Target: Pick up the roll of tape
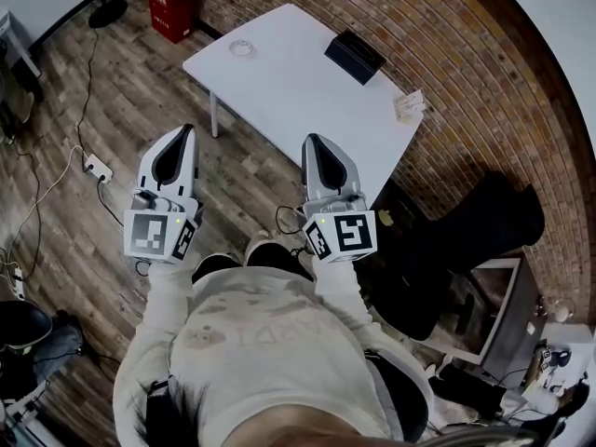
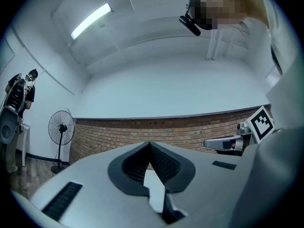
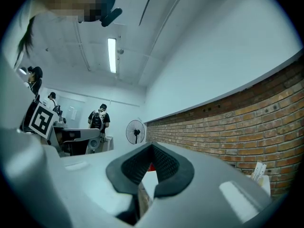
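The roll of tape, a small clear ring, lies near the far left corner of the white table. Both grippers are held side by side in front of the person, short of the table's near edge and well away from the tape. My left gripper is shut, its tips meeting with nothing between them. My right gripper is also shut and empty. Neither gripper view shows the tape; both point about level toward the brick wall.
On the table a black box lies at the far right and a small card at the right edge. A red crate, a power strip with cables and a black chair stand around it. A fan stands by the wall.
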Motion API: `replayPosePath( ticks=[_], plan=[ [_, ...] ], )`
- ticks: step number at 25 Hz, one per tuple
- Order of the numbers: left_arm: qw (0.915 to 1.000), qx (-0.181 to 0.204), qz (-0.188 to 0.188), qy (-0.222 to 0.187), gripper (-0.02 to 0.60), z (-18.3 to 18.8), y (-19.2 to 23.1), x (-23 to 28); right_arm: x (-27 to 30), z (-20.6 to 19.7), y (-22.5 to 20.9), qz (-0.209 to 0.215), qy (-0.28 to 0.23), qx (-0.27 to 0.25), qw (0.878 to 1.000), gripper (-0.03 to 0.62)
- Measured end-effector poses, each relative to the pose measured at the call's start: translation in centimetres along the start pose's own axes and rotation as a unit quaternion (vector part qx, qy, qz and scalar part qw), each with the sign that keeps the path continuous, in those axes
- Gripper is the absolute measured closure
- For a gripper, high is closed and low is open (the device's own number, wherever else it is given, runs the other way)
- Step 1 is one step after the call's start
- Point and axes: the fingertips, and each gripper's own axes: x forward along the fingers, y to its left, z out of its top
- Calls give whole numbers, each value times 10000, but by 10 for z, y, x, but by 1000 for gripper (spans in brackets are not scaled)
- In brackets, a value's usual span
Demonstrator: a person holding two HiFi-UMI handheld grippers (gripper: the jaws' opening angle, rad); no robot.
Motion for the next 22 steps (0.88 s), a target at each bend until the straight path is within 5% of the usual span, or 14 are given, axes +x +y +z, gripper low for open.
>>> replayPosePath(
  ticks=[22],
  plan=[
    [9996,144,231,-98,575,-16,86,156,187,-21,-67,529,-157,171,9983,583]
  ],
)
